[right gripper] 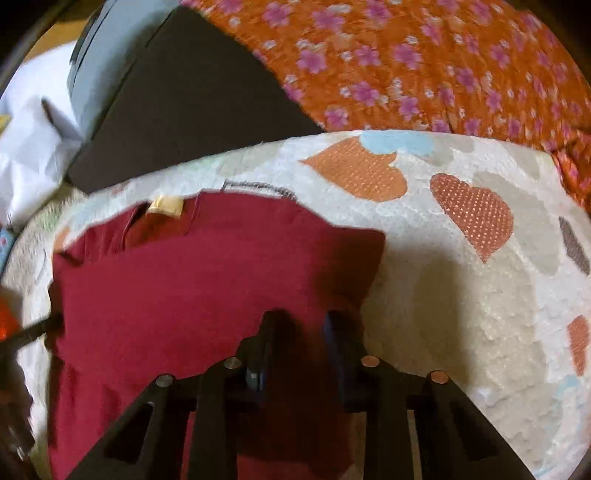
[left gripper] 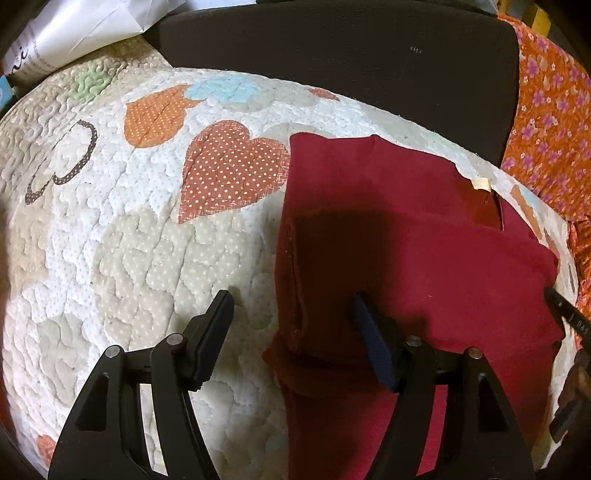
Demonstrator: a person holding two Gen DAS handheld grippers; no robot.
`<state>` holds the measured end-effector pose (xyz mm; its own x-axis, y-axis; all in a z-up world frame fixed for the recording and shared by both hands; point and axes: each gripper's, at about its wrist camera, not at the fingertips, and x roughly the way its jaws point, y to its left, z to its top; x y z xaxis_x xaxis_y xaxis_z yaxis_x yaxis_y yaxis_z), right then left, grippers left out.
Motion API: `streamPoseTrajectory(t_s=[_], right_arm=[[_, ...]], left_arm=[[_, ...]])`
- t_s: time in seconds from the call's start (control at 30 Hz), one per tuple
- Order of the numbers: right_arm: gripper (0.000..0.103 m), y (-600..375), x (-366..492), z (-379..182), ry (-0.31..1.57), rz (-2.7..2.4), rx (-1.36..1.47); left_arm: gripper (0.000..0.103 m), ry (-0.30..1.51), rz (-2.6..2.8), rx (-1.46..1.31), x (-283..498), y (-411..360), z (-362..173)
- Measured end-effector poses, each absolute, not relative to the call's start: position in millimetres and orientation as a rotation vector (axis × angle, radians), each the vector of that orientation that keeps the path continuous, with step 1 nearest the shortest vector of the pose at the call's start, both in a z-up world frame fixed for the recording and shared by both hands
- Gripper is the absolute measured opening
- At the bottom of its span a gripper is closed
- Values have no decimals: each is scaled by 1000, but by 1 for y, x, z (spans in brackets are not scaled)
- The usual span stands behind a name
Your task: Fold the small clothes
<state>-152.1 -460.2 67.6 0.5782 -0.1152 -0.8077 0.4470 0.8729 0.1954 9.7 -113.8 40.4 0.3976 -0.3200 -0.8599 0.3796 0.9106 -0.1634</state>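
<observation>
Right, I'm working over a quilted cover [left gripper: 122, 236] w/ heart patches in orange, rust, blue and beige; whether it's a bed or a cushion I can't tell. Behind it sits a dark flat panel [left gripper: 332, 62], an orange cloth w/ pink flowers [right gripper: 424, 62] to one side, white paper or plastic [left gripper: 85, 29] at the far corner.

A dark red garment [left gripper: 424, 258] lies folded on the quilt, a pale label [right gripper: 165, 206] showing at its far edge.

My left hand-held gripper [left gripper: 291, 306] stands wide open straddling the garment's left edge: one finger over bare quilt, the other w/ a blue pad over the red fabric, nothing clamped. From the left view the garment spreads ahead and to the right.

My right hand-held gripper [right gripper: 306, 321] sits at the garment's near right corner, jaws narrow, red cloth showing between the fingers. Picture's blurred there, so I can't tell if the pads actually pinch the fabric. Its tip also shows at the left view's right edge.
</observation>
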Motion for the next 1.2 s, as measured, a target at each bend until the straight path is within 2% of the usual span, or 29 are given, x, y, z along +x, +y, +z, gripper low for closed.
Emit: streamPoseTrajectory(t_s=[0.23, 0.33, 0.4, 0.7, 0.9, 1.2], right_arm=[[25, -437, -191, 102, 882, -286, 395], [25, -428, -191, 81, 961, -310, 319], [29, -430, -188, 59, 998, -343, 277], [33, -421, -264, 101, 905, -253, 499], [40, -390, -324, 102, 995, -142, 579], [44, -357, -400, 76, 1116, -82, 634]], left_arm=[[69, 1062, -454, 30, -2, -110, 52], [69, 1051, -467, 77, -11, -115, 49], [69, 1041, -465, 76, -16, -113, 47], [69, 1075, -530, 3, -58, -80, 71], [69, 1100, -610, -42, -113, -59, 84], [69, 1264, -613, -37, -189, -17, 60]])
